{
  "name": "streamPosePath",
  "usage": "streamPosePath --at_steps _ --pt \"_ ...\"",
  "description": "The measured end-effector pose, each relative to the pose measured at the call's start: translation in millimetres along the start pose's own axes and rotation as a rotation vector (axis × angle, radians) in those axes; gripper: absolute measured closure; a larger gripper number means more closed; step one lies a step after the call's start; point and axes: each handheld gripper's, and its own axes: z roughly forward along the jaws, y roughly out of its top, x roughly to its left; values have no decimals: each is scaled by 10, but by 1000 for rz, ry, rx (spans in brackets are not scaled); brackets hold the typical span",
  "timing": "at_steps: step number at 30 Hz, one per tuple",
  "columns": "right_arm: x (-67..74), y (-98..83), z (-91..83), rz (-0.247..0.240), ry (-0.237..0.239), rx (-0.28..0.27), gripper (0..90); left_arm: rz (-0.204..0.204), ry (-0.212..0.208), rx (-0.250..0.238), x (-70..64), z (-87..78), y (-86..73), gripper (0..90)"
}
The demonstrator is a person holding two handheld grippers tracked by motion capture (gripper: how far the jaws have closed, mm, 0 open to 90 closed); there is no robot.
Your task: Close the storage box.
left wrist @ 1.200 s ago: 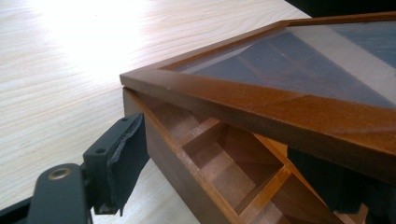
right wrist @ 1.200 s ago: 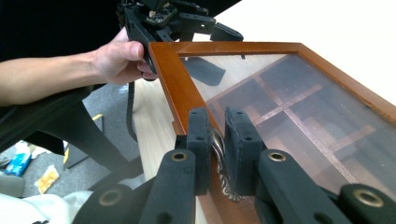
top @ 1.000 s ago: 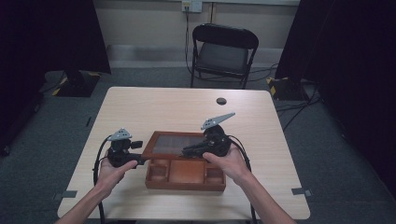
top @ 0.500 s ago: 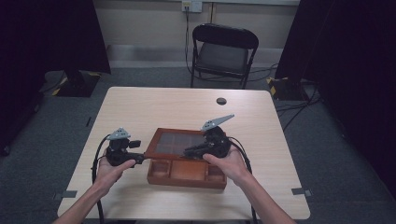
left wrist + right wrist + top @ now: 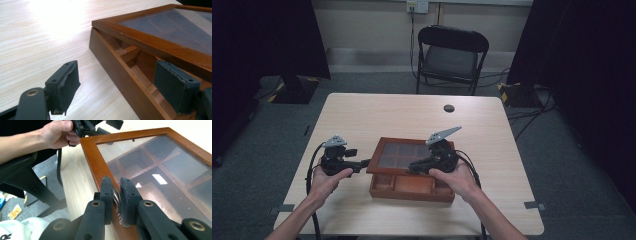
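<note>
Change: lid (image 5: pixel 404 156) has tilted higher off the wooden box (image 5: pixel 412 186) than a second ago.
High view: right claw (image 5: pixel 414 167) lifts the lid's near edge; left claw (image 5: pixel 362 163) waits just beside its left corner, likely to steady it.
Left gripper view: left claw (image 5: pixel 125 82) gapes wide, empty, straddling the box wall; compartments mostly hidden.
Right gripper view: right claw (image 5: pixel 117 195) is clamped on the metal handle (image 5: pixel 116 197); glass glare obscures contents.
</note>
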Motion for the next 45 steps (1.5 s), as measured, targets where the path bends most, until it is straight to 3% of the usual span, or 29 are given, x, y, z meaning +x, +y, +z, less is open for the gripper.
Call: streamPosePath --at_steps 16,25,38,45 --pt "12 -155 115 -10 -1 54 810 -13 5 -1 17 -12 -2 203" --pt "-1 -248 209 -7 0 92 810 10 2 7 11 -13 -2 204" --pt "-17 -284 250 -12 7 104 811 9 -6 21 -10 20 -4 204" --pt "-24 -337 332 -5 3 140 811 11 -5 25 -4 24 -7 204"
